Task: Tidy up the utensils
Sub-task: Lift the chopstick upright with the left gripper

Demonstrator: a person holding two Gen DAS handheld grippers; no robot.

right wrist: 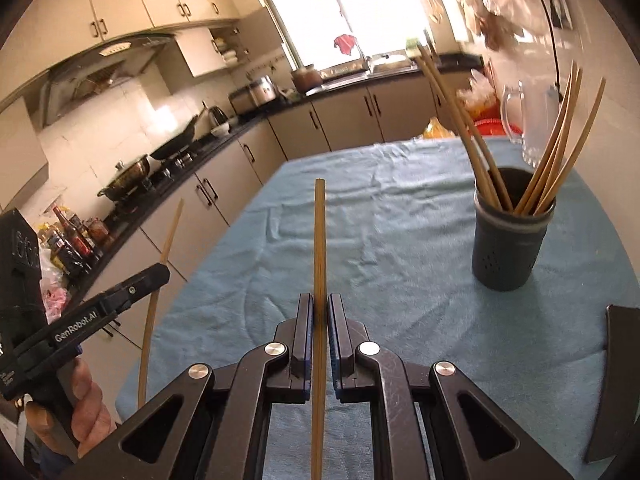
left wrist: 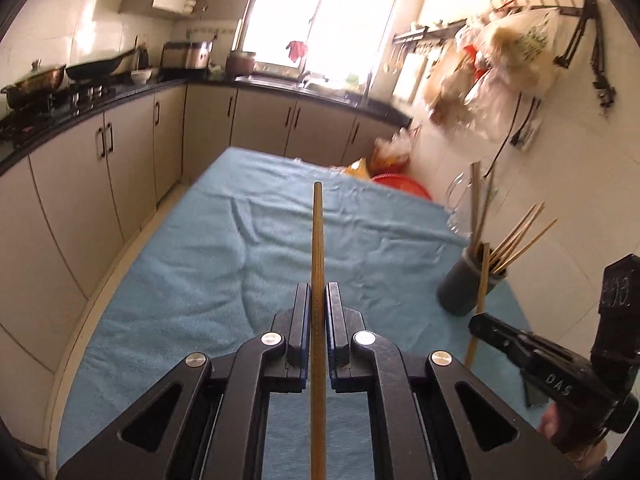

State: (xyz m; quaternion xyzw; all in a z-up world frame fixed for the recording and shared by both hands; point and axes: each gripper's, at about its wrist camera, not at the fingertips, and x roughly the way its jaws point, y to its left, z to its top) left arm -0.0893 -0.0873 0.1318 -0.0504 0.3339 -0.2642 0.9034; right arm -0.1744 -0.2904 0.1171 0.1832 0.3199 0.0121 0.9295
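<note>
A chopstick (left wrist: 317,240), light, stiff and smooth, is clamped mid-shaft in each closed gripper, left gripper (left wrist: 318,304) and right gripper (right wrist: 319,316), tips projecting ahead, with the holder (right wrist: 512,240) ahead-right of the right gripper.

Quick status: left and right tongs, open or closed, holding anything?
Left tongs: closed on a wooden chopstick.
Right tongs: closed on another wooden chopstick.

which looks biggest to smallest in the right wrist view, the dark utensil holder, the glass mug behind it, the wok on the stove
1. Dark utensil holder, nearest.
2. Glass mug, partly hidden by chopsticks; its true size against the holder is unsure.
3. Wok, far off, so it only looks smallest.
</note>
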